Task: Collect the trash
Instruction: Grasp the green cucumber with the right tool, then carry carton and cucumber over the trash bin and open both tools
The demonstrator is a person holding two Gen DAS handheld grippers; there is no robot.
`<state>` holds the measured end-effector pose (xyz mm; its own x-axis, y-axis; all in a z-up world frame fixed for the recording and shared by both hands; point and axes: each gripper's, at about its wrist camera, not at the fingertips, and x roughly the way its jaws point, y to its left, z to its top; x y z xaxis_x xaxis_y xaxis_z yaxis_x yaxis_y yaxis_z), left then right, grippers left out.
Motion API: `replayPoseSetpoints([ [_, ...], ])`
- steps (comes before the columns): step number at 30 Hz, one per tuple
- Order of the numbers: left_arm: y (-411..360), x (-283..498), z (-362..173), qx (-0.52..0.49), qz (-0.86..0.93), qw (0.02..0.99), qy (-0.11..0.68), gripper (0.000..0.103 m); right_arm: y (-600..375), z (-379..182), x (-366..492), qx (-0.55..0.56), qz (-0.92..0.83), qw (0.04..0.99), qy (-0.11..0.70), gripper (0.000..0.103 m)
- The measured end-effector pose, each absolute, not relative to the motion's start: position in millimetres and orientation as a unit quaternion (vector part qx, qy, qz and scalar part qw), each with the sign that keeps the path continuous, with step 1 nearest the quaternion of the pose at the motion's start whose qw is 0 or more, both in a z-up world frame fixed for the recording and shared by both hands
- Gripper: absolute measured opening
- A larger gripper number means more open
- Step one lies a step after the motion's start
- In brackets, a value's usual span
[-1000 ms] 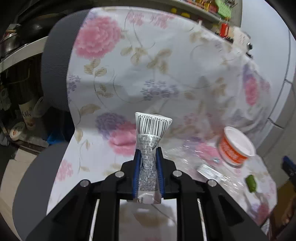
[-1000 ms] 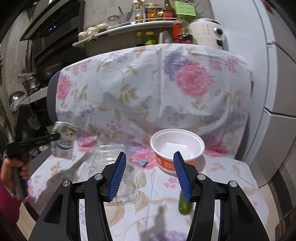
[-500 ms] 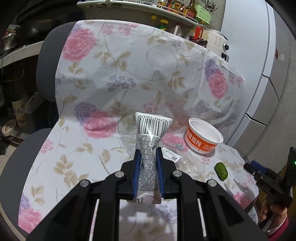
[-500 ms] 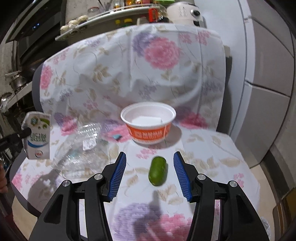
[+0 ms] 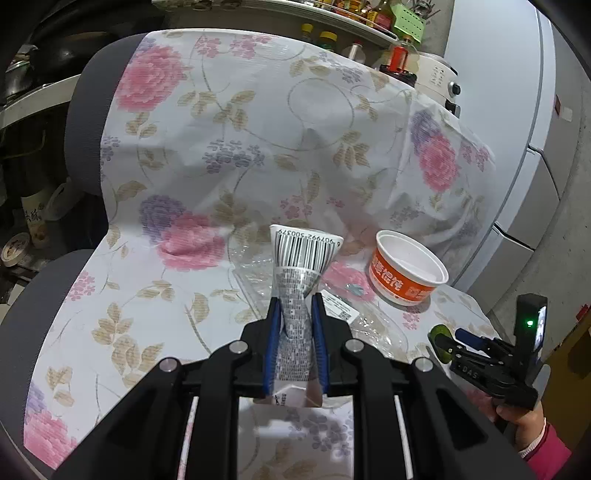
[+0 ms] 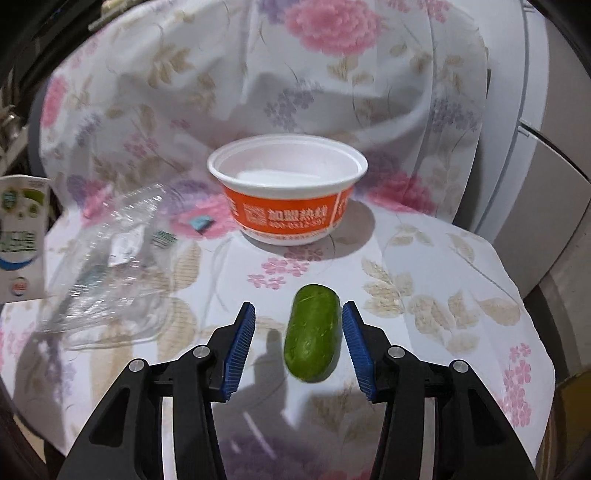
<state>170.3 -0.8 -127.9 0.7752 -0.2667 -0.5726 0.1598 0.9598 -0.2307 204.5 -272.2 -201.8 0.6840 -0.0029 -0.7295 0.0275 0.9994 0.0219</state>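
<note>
My left gripper (image 5: pixel 294 314) is shut on a crushed milk carton (image 5: pixel 297 288) with a barcode end, held above the flowered cloth. The carton also shows at the left edge of the right wrist view (image 6: pixel 22 236). My right gripper (image 6: pixel 298 325) is open, its fingers on either side of a green cucumber piece (image 6: pixel 313 332) lying on the cloth, closer to the right finger. The right gripper (image 5: pixel 448 343) and the cucumber piece (image 5: pixel 439 330) show at the right of the left wrist view. An orange and white bowl (image 6: pixel 286 192) stands behind; it also shows in the left wrist view (image 5: pixel 406 273).
A crumpled clear plastic container (image 6: pixel 107 266) lies left of the bowl, with a small blue scrap (image 6: pixel 201 223) beside it. The flowered cloth (image 5: pixel 184 295) covers a seat and backrest. A shelf with bottles (image 5: pixel 369 18) and white cabinets (image 5: pixel 535 184) stand behind.
My right gripper has moved down and forward, so the cucumber piece now lies between its fingers. My left gripper, still holding the carton, has shifted slightly.
</note>
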Motion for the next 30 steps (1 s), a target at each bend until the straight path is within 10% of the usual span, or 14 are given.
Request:
replayPoseSetpoints([
  [30, -85, 105, -97, -0.072, -0.247, 0.925, 0.279, 0.015, -310, -100, 82, 0.057, 0.004, 0.960, 0.275, 0.032],
])
